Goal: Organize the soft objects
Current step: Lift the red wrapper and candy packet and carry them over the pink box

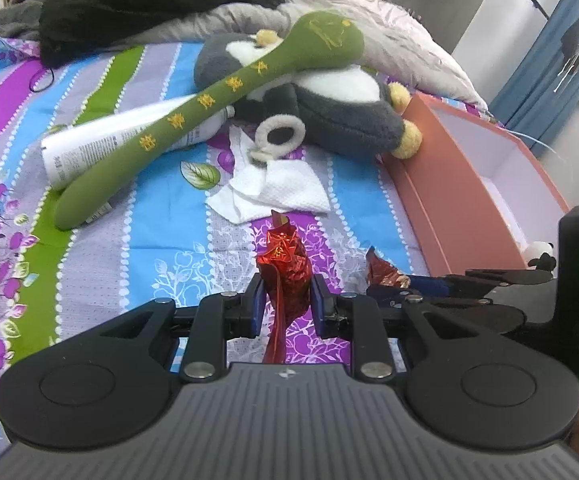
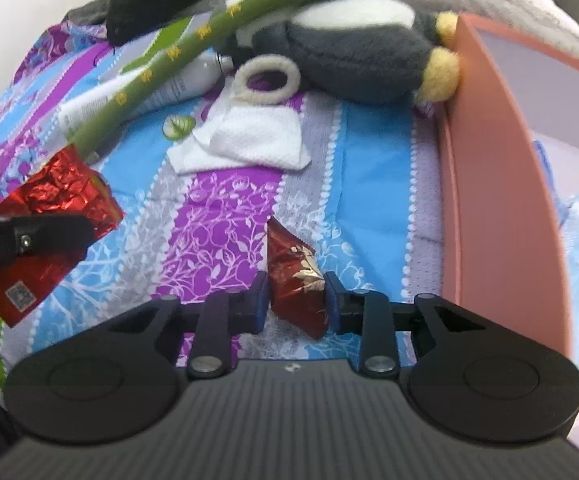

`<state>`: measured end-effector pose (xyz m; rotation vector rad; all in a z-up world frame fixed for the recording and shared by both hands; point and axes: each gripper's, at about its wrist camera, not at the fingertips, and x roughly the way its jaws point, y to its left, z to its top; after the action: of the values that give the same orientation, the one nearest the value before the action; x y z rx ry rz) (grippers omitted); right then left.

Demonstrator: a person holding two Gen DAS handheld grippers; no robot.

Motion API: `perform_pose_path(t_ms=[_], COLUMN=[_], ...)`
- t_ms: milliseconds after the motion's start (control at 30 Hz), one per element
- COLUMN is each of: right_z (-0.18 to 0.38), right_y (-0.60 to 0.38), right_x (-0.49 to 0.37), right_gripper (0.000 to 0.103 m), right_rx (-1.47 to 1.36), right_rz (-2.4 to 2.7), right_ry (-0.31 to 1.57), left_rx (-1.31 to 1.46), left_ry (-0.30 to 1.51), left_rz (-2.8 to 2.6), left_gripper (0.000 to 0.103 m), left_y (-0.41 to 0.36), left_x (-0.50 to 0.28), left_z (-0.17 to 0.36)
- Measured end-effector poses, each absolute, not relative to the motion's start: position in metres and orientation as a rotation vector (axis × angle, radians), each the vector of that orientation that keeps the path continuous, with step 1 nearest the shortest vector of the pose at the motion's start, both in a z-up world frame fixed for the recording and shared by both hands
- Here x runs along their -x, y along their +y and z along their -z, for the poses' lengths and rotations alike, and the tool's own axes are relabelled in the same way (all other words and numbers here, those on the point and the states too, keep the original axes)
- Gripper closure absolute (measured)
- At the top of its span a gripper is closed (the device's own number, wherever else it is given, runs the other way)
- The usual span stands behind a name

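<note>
Red foil packets occupy both tools. The left hand-held gripper [image 1: 287, 300] is clamped on a crumpled red foil packet [image 1: 283, 264], held clear above the bed sheet [image 1: 161, 240]. The right hand-held gripper [image 2: 296, 300] has a second red foil packet [image 2: 295, 280] between its narrowly parted jaws; the pads appear to press on it, so it is judged gripped. That packet's long axis runs forward along the fingers. The coming move appears to turn on the pink box [image 2: 501, 184], which lies open-topped to the right of both tools, with the right one nearer its wall. Unhandled items lie further up the bed: a white cloth [image 1: 277, 192], a grey plush toy [image 1: 329, 116], and a green plush stick [image 1: 209, 100] laid across it.
</note>
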<state>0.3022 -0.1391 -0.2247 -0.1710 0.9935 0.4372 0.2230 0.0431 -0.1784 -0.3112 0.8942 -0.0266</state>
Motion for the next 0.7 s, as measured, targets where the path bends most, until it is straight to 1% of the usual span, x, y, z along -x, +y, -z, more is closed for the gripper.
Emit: perform_pose_path(t_ms=[700], right_z=[0.098], right_y=[-0.159], right_x=[-0.207], right_gripper=[0.071], right_rx=[0.035], right_rz=[-0.458], right_ry=[0.810], left_rx=[0.292], left_ry=[0.787], left_rz=[0.033], left_gripper=[0.076], left_y=[0.024], left_x=[-0.136], left_z=[0.093])
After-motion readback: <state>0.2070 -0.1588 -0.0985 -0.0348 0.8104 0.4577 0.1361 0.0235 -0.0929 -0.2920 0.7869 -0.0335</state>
